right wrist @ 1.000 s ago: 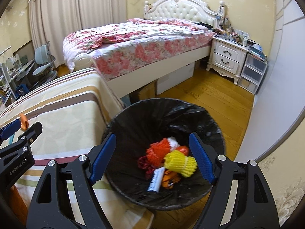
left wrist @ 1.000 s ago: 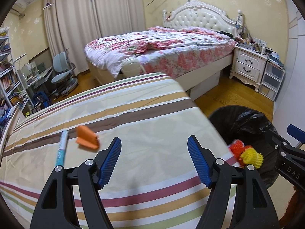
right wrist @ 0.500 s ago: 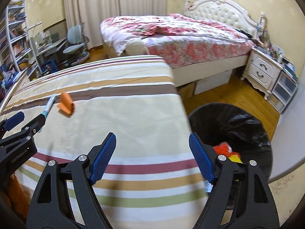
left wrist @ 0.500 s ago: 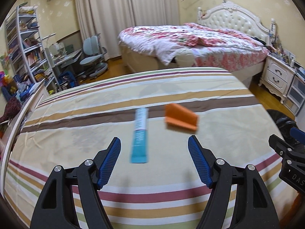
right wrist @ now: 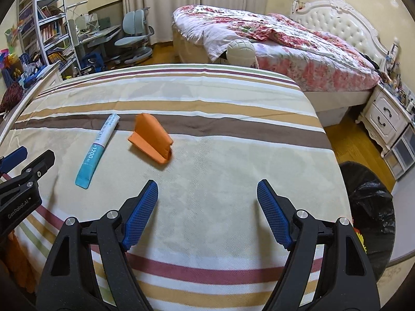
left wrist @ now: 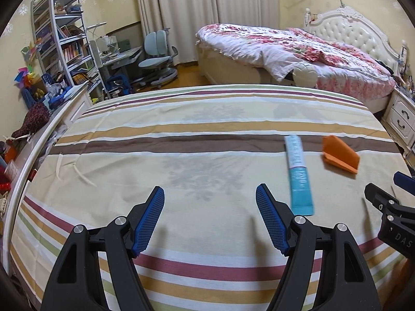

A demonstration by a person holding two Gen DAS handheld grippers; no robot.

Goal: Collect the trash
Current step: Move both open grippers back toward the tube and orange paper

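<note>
Two pieces of trash, a blue tube [left wrist: 298, 173] and an orange wedge [right wrist: 151, 138], are lying lengthwise between the gaping, empty left tongs [left wrist: 210, 219] and right tongs [right wrist: 207, 213], the tube nearer the left.

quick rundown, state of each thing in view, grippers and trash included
left gripper: open, empty
right gripper: open, empty
tube: lying flat on striped bed
orange packet: lying on bed, beside tube, apart
trash bin: black liner, on floor beside bed
</note>
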